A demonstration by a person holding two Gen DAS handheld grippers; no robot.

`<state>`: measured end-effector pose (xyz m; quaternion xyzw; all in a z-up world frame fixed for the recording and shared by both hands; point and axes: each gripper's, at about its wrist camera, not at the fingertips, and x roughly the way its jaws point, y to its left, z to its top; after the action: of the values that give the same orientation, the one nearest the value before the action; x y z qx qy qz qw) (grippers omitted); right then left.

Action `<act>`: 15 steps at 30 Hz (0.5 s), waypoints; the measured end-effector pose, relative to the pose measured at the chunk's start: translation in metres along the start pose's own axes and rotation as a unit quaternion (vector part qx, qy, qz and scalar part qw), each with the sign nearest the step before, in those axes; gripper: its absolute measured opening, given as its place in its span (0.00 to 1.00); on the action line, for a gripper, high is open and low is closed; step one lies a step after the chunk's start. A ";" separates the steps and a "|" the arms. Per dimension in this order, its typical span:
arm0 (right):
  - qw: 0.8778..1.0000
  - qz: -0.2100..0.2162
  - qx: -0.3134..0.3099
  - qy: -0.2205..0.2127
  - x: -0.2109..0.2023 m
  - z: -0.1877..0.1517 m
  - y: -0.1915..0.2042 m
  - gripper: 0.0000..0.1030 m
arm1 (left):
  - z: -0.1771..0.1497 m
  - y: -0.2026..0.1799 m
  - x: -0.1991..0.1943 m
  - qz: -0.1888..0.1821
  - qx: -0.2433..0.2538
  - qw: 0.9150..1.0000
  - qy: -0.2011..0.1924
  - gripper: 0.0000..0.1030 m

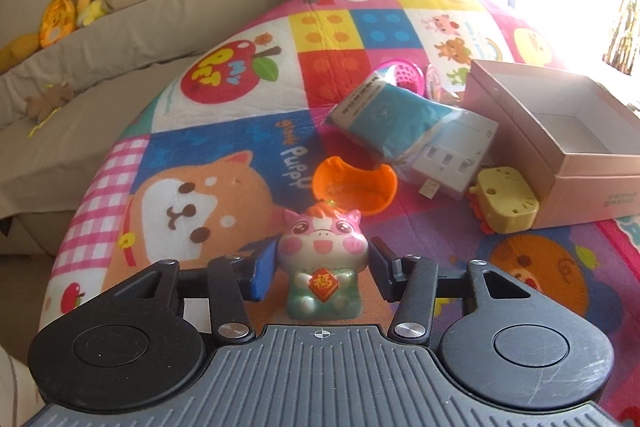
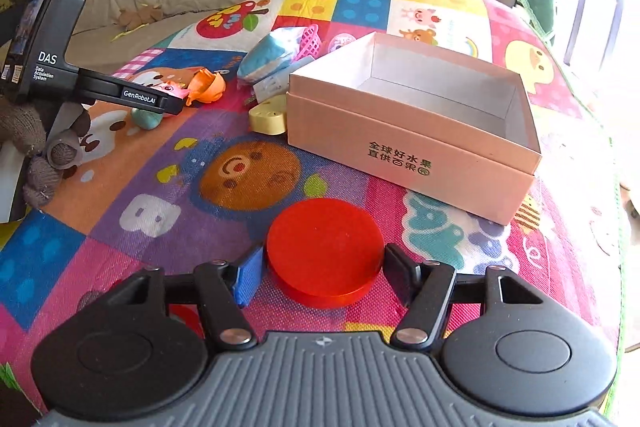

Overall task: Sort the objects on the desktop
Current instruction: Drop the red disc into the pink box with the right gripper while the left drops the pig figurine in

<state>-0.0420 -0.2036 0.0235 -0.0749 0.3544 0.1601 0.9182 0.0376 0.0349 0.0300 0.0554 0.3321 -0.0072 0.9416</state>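
Nearest, at 6 o'clock: left gripper [image 1: 323,253], marked "DAS" and "GenRobot.AI", clamped on one pig figurine [image 1: 323,247] tagged "福". One orange shell [image 1: 354,187] at 12. Right gripper [image 2: 323,261] clamped on one red disc [image 2: 324,243]. One pink box [image 2: 408,143] at 1 o'clock, printed "全球好水果".

**Print on the box, the tool and the play mat**

The pink box [image 2: 412,131] carries green characters, "全球好水果 直供百果园". The left tool [image 2: 100,83] reads "DAS Data Acquisition System" and "GenRobot.AI". The figurine [image 1: 323,259] bears "福". The mat [image 1: 224,131] seemingly says "Puppy" and "My Pet".
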 end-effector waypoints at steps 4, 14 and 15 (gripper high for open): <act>1.000 -0.007 -0.006 -0.022 -0.024 -0.008 -0.005 0.62 | 0.000 -0.018 -0.046 -0.034 0.024 0.998 -0.038 0.52; 0.977 -0.111 -0.038 -0.177 -0.076 0.050 -0.046 0.62 | 0.112 -0.114 -0.067 -0.169 0.068 0.973 -0.139 0.53; 0.977 -0.113 -0.035 -0.178 -0.070 0.060 -0.051 0.62 | 0.126 -0.123 -0.057 -0.180 0.071 0.972 -0.131 0.54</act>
<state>-0.0356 -0.2533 0.1161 -0.1170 0.1683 0.0783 0.9756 0.0654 -0.1021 0.1507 0.0598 0.2090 -0.2067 0.9539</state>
